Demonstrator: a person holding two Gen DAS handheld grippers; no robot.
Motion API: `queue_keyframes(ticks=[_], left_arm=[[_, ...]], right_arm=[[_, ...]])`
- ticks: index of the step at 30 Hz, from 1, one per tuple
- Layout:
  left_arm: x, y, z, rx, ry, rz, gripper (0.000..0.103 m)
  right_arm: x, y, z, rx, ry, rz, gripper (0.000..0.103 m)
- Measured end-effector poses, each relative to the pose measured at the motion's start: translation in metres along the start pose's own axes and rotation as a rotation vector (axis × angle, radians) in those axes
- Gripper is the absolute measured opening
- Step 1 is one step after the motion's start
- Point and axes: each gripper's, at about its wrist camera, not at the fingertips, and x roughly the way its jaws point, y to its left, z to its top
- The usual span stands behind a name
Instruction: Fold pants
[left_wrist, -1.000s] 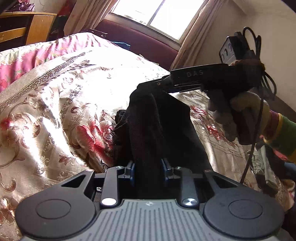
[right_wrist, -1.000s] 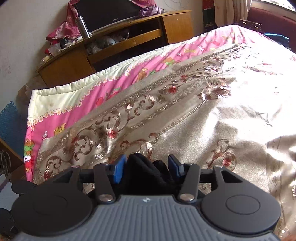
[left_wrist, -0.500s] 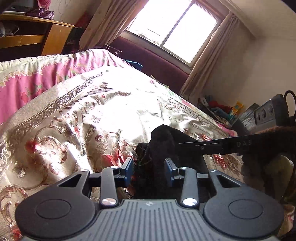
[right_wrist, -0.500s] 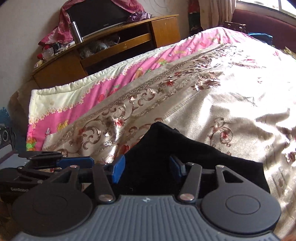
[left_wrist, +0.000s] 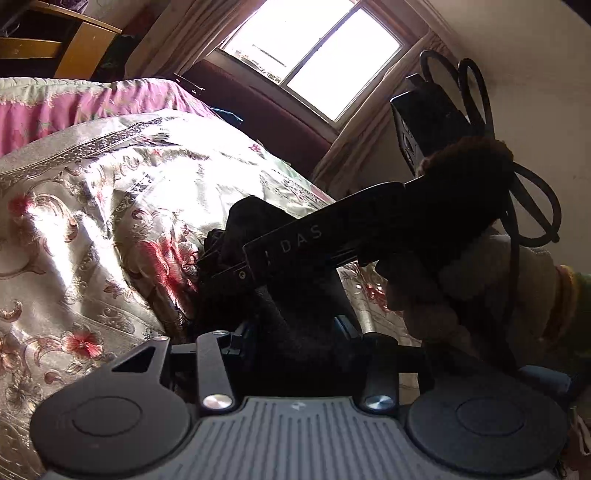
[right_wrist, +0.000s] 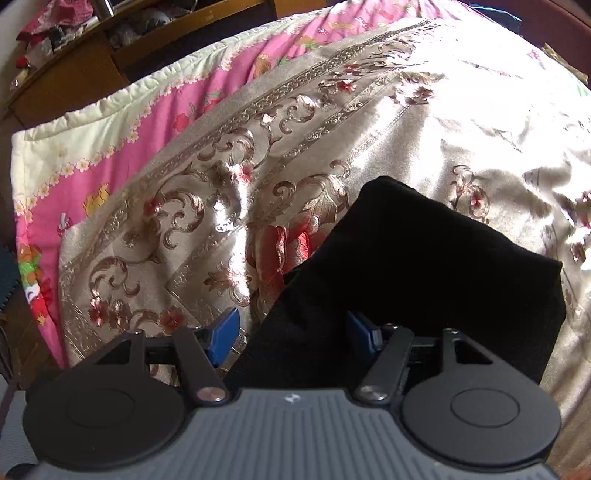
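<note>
Black pants (right_wrist: 424, 266) lie bunched on the bed's floral quilt (right_wrist: 221, 166), passing between both hand-held grippers: the left (left_wrist: 291, 332) opening to release, the right (right_wrist: 291, 328) gaping loosely around the cloth

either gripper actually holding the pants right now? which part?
Black pants lie between both grippers' jaws. Right gripper: pads stand clear of the cloth, no hold. Left gripper: jaws opening; contact and part hidden.

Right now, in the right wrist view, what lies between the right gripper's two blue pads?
The black pants, lying on the floral bedspread. They fill most of the gap in the right gripper, nearer its right-hand pad; bedspread shows beside the left-hand one.
</note>
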Motion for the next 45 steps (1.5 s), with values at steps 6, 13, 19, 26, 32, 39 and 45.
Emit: queue_keyframes(ticks=[6, 13, 19, 26, 32, 39, 45], left_arm=[[-0.011, 0.000, 0.004, 0.039, -0.048, -0.058, 0.055], [-0.008, 0.027, 0.037, 0.087, -0.114, -0.011, 0.065], [0.050, 0.035, 0.056, 0.111, -0.049, 0.005, 0.064], [0.092, 0.039, 0.049, 0.098, 0.106, 0.118, 0.064], [0.082, 0.027, 0.046, 0.072, 0.106, 0.136, 0.027], [0.034, 0.007, 0.044, -0.051, 0.034, 0.070, 0.014], [0.046, 0.030, 0.041, -0.139, 0.022, 0.105, 0.016]], right_arm=[[-0.028, -0.032, -0.004, 0.114, 0.060, 0.067, 0.016], [-0.087, -0.065, -0.023, 0.291, -0.066, 0.118, 0.012], [-0.117, -0.085, -0.036, 0.355, -0.150, 0.105, 0.012], [-0.120, -0.101, -0.044, 0.397, -0.192, 0.139, 0.012], [-0.117, -0.107, -0.049, 0.419, -0.217, 0.173, 0.012], [-0.116, -0.108, -0.051, 0.429, -0.254, 0.196, 0.012], [-0.095, -0.097, -0.041, 0.403, -0.242, 0.226, 0.013]])
